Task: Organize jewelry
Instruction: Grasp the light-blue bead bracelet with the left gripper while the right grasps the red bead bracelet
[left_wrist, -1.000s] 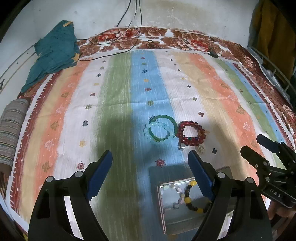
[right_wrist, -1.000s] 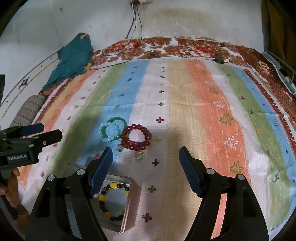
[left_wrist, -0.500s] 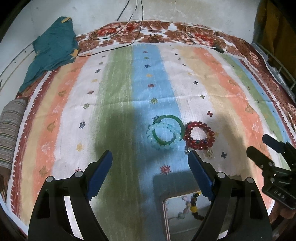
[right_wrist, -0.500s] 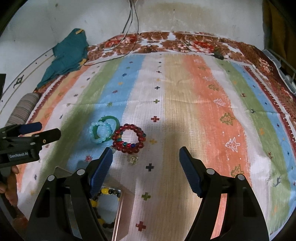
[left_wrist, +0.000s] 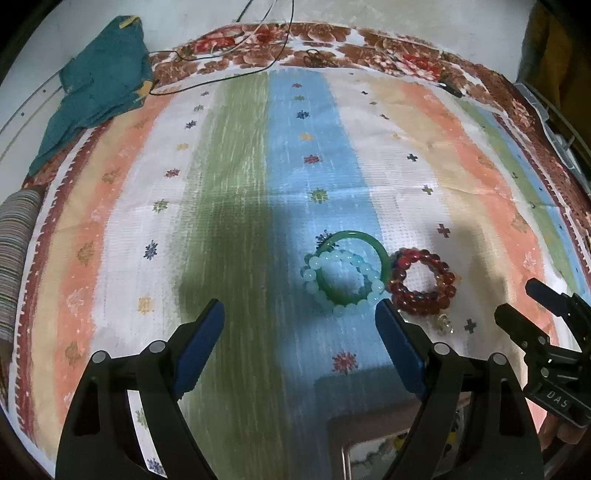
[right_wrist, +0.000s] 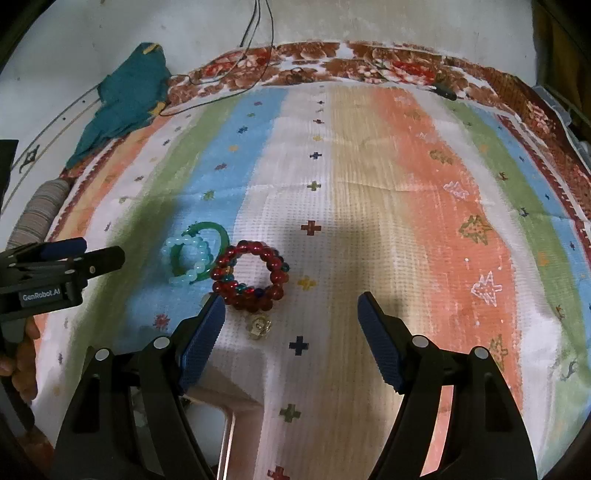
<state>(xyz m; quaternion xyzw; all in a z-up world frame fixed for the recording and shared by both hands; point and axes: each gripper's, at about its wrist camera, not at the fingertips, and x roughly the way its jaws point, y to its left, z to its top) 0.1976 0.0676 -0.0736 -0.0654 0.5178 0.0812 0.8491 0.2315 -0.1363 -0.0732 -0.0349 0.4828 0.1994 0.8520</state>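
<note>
A green bangle (left_wrist: 369, 242) with a pale blue bead bracelet (left_wrist: 341, 284) on it lies on the striped cloth, touching a red bead bracelet (left_wrist: 421, 286). A small clear charm (left_wrist: 443, 323) lies just below the red one. The same pieces show in the right wrist view: bangle (right_wrist: 212, 227), pale bracelet (right_wrist: 188, 260), red bracelet (right_wrist: 251, 275), charm (right_wrist: 258, 326). My left gripper (left_wrist: 299, 339) is open and empty, just short of the pale bracelet. My right gripper (right_wrist: 290, 332) is open and empty, above the charm. A metal tin (left_wrist: 354, 443) holding a beaded bracelet sits at the bottom edge.
A teal cloth (left_wrist: 99, 85) lies at the far left corner. Black cables (left_wrist: 229, 70) run along the far border. A striped roll (left_wrist: 14, 254) lies at the left edge. The tin's corner (right_wrist: 225, 424) shows beneath my right gripper.
Both grippers have moved forward toward the bracelets. The tin has slid down to the bottom edge of both views. The jewelry has not moved.
</note>
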